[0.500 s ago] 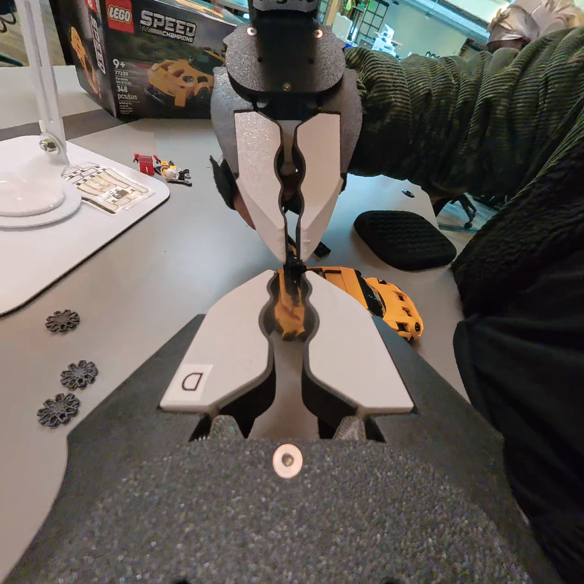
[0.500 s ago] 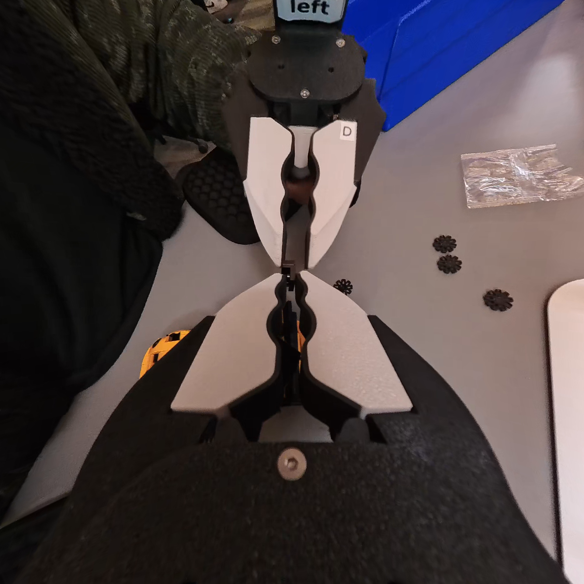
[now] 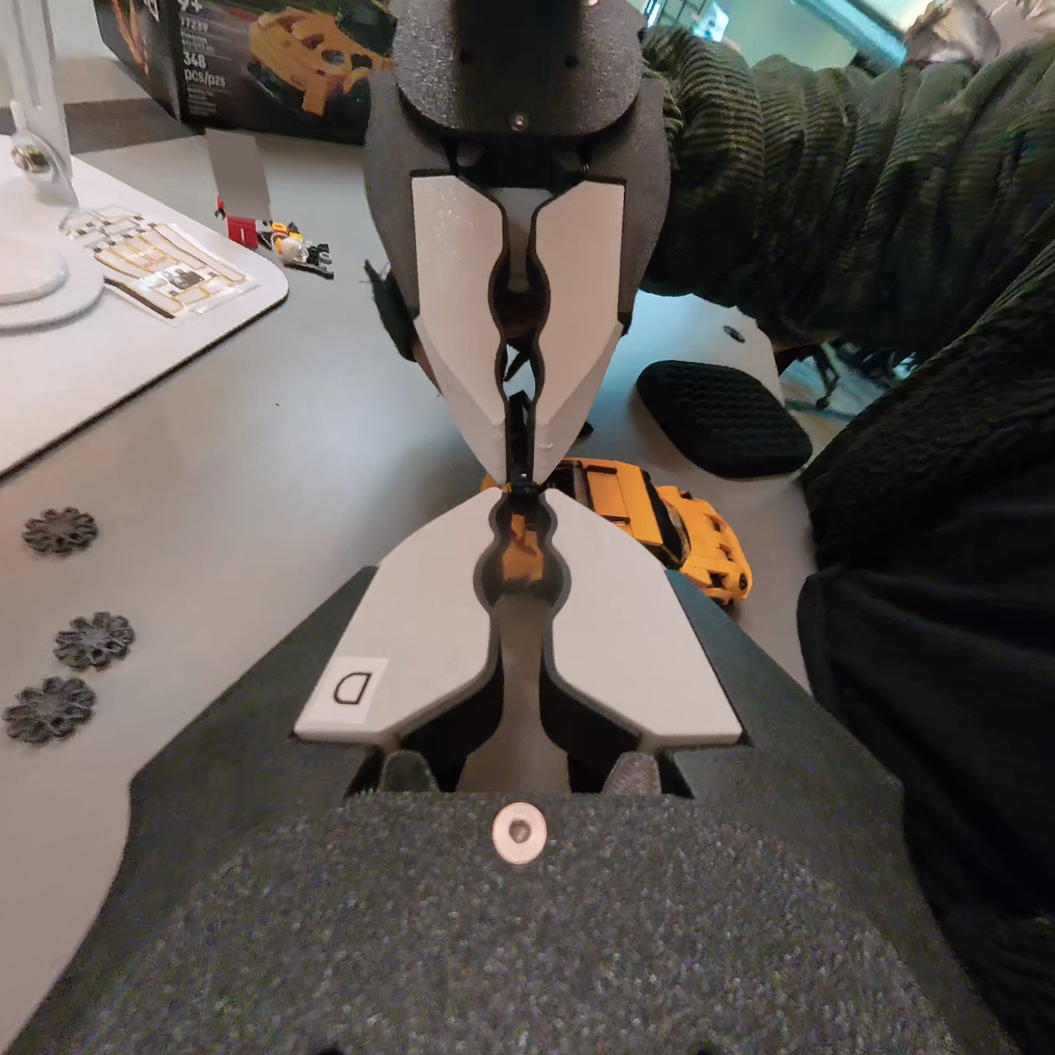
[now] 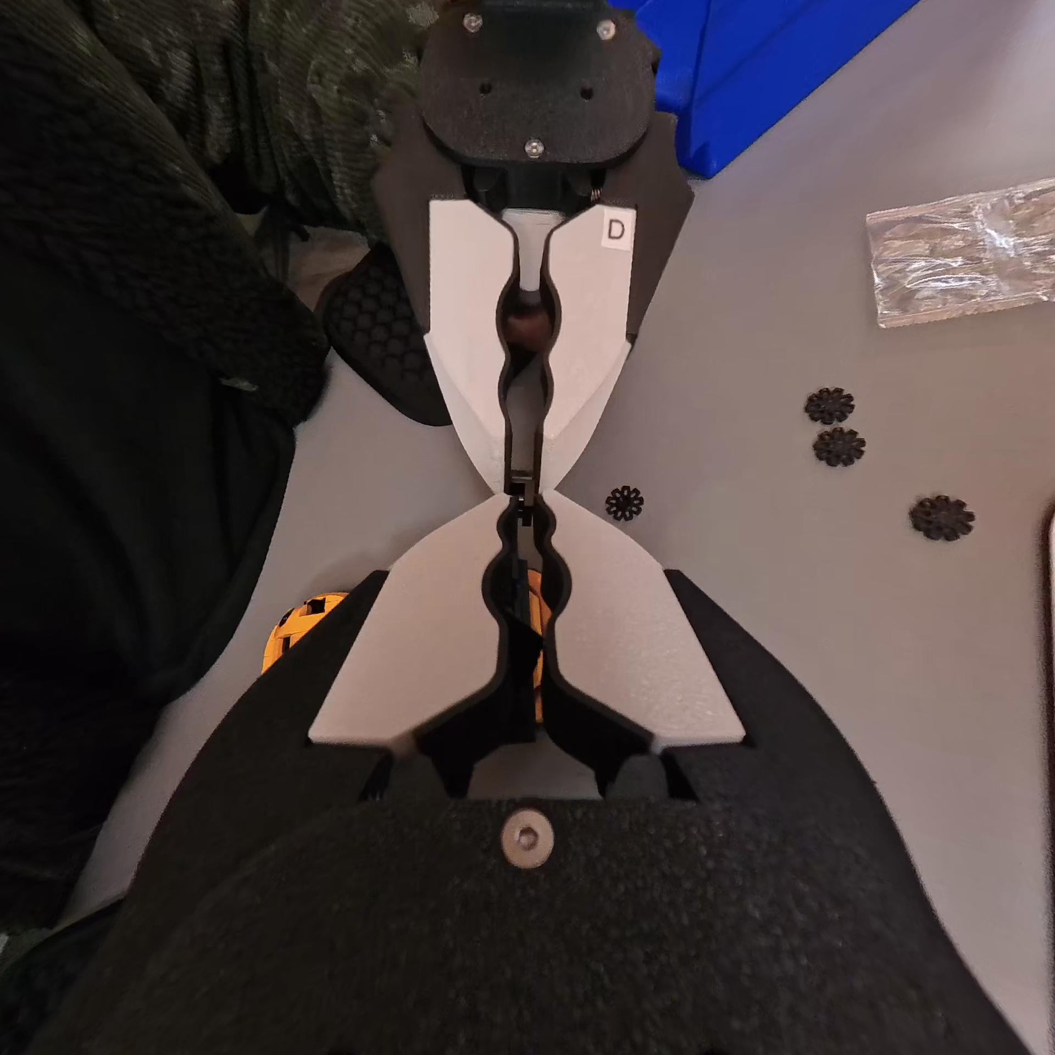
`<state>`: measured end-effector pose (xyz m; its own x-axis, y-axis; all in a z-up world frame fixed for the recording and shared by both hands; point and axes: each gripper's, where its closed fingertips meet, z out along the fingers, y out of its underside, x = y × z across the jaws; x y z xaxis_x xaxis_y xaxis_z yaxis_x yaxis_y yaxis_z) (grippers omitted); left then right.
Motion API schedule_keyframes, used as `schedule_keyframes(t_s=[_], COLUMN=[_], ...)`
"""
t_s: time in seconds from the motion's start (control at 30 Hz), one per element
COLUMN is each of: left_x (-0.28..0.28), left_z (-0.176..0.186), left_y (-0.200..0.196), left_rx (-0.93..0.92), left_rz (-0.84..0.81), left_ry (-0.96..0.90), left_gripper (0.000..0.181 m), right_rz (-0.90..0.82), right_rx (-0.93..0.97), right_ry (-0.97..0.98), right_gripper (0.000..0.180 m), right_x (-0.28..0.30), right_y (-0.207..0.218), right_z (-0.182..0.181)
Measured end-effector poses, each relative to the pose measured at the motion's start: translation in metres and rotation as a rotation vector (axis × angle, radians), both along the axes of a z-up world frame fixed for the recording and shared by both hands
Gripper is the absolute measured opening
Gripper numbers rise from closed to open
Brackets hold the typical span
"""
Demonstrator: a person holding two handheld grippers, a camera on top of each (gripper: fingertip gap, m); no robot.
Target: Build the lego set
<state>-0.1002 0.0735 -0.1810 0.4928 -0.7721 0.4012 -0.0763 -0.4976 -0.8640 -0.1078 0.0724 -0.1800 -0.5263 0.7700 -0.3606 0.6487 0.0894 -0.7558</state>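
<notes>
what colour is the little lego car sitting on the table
Yellow-orange with black trim; the car shows best in the left wrist view, just beyond the gripper tips.

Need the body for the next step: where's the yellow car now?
Left wrist view: yellow car on the grey table, right of the touching gripper tips, near the black pad.

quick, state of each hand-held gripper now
left hand-held gripper: shut on small black lego piece
right hand-held gripper: shut on thin black lego part
</notes>
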Motion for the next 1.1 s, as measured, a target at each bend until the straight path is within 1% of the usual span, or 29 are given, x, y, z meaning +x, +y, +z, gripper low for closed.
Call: schedule_keyframes(t_s=[0.07,0.13,0.23,0.43,0.5,0.6,0.87,1.1], left_x=[0.001,0.0,-0.001,0.006,0.009,0.011,0.013,0.014], left_z=[-0.002,-0.008,-0.018,-0.024,-0.028,-0.025,-0.024,-0.023], left_y=[-0.001,-0.001,-0.002,-0.001,-0.004,-0.007,-0.01,-0.009], left_rx=[-0.068,-0.139,-0.25,-0.338,-0.357,-0.373,-0.358,-0.348], left_rz=[0.003,0.015,0.028,0.015,0.002,-0.011,-0.013,-0.02], left_ry=[-0.039,-0.051,-0.065,-0.067,-0.048,-0.082,-0.083,-0.087], left_gripper=[0.008,0.008,0.008,0.008,0.008,0.008,0.008,0.008], right_rz=[-0.002,0.008,0.006,0.028,0.038,0.044,0.062,0.074], right_rx=[0.02,0.046,0.079,0.123,0.128,0.137,0.11,0.025], right_ry=[-0.005,-0.02,-0.036,-0.091,-0.103,-0.117,-0.176,-0.263], right_gripper=[0.005,0.013,0.019,0.025,0.025,0.025,0.02,0.014], right_x=[0.003,0.01,0.019,0.028,0.027,0.025,0.024,0.024], right_y=[0.001,0.003,0.008,0.005,0.002,0.001,-0.004,-0.008], right_z=[-0.002,-0.004,-0.008,-0.02,-0.023,-0.026,-0.03,-0.03])
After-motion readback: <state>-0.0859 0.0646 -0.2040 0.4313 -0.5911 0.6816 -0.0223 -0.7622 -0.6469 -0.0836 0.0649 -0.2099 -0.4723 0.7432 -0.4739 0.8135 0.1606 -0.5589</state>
